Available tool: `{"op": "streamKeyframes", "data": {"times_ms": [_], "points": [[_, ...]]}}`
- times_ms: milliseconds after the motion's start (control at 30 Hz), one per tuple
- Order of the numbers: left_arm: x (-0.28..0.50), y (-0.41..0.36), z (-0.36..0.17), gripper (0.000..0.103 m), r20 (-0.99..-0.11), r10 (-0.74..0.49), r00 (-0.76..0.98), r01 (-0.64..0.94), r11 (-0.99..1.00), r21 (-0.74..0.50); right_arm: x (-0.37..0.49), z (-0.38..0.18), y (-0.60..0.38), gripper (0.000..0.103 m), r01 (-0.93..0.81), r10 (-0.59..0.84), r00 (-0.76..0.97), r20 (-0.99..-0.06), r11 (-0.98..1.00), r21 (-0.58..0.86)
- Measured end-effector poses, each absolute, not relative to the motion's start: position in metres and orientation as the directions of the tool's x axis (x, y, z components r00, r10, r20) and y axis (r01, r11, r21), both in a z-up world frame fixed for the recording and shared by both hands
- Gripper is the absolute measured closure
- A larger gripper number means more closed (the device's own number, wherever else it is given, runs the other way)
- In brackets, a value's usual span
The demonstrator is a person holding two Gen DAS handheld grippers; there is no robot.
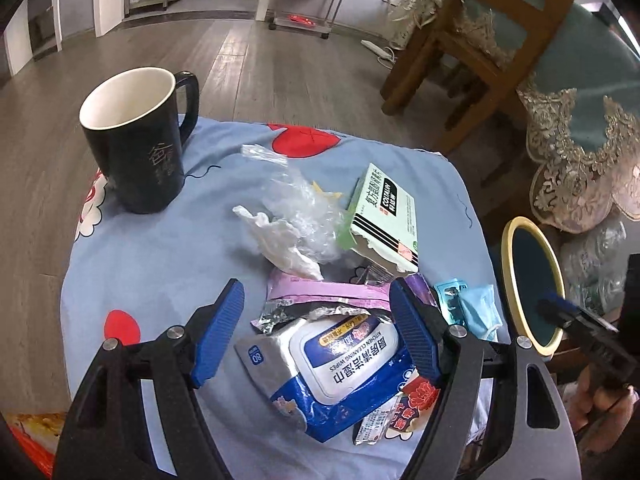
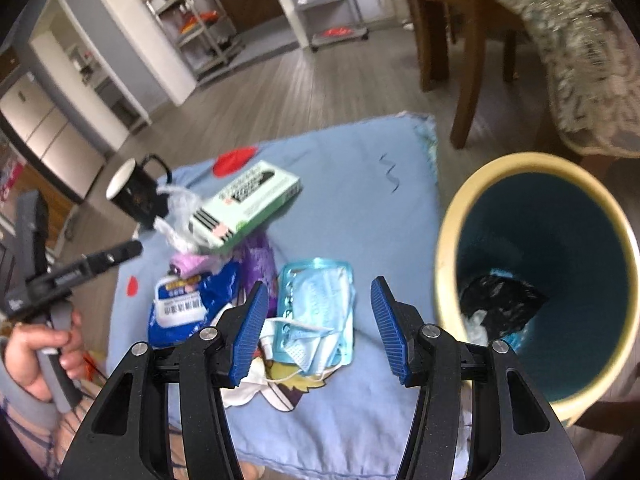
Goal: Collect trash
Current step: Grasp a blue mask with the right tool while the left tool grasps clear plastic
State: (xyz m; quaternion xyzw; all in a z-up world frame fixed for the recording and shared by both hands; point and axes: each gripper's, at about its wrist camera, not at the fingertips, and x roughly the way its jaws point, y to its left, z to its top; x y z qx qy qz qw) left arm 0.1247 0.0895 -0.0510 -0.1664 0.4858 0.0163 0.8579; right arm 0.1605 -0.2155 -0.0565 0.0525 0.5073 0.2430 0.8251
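- On blue patterned cloth [image 1: 152, 248]: black mug [image 1: 136, 144] with white inside, upright, far left, well apart from the trash heap.
- Heaped mid-cloth: crumpled clear plastic [image 1: 298, 200], white tissue [image 1: 276, 240] touching it, green medicine box [image 1: 386, 220] tilted and propped on the heap, torn at its near end.
- Nearer the left camera: pink-purple wrapper [image 1: 328, 290], blue wipes pack [image 1: 336, 364] with white lid, small red-printed sachet [image 1: 400, 412] at its near corner.
- Beside the pack, toward the cloth's right edge: light blue face mask [image 2: 320, 312] lying on its clear blue packet [image 2: 296, 276].
- Just off the cloth's right edge: trash bin [image 2: 452, 240], cream rim, teal inside, black bag and white scraps at the bottom.
- Beyond: wooden chair [image 1: 480, 40], lace-edged teal tablecloth [image 1: 580, 120], grey wood floor [image 1: 260, 68].
- Left gripper [image 1: 316, 336]: spread wide, straddling the wipes pack, right pad close against the pack's edge, nothing clamped.
- Right gripper [image 2: 320, 328]: spread wide above the face mask, pads clear of it, gripping nothing.
- Shown only by the right view: bin contents, and the hand [image 2: 44, 356] around the left tool's handle.
- Shown only by the left view: sachet, wrapper's foil edge, box's torn end.
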Motion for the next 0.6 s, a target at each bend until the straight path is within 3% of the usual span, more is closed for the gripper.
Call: {"op": "streamKeyframes", "data": {"times_ms": [167,333,467,600], "points": [[0.122,0.094,-0.049,0.033,-0.833,-0.150,0.532,-0.188,0.938,-0.290,0.167,-0.079,-0.203,0.050,-0.343,0.455,0.310,-0.835,0.872,0.348],[0.114,0.071,-0.041,0.035,-0.821,-0.211,0.530,-0.083,0.951,-0.298,0.167,-0.095,-0.194,0.069,-0.358,0.439,0.257,-0.861,0.871,0.337],[0.112,0.063,-0.038,0.035,-0.820,-0.221,0.528,-0.057,0.954,-0.294,0.162,-0.098,-0.189,0.095,-0.393,0.437,0.236,-0.868,0.860,0.326],[0.111,0.066,-0.041,0.035,-0.828,-0.203,0.523,-0.074,0.957,-0.281,0.158,-0.091,-0.191,0.098,-0.413,0.453,0.255,-0.854,0.849,0.328]]}}
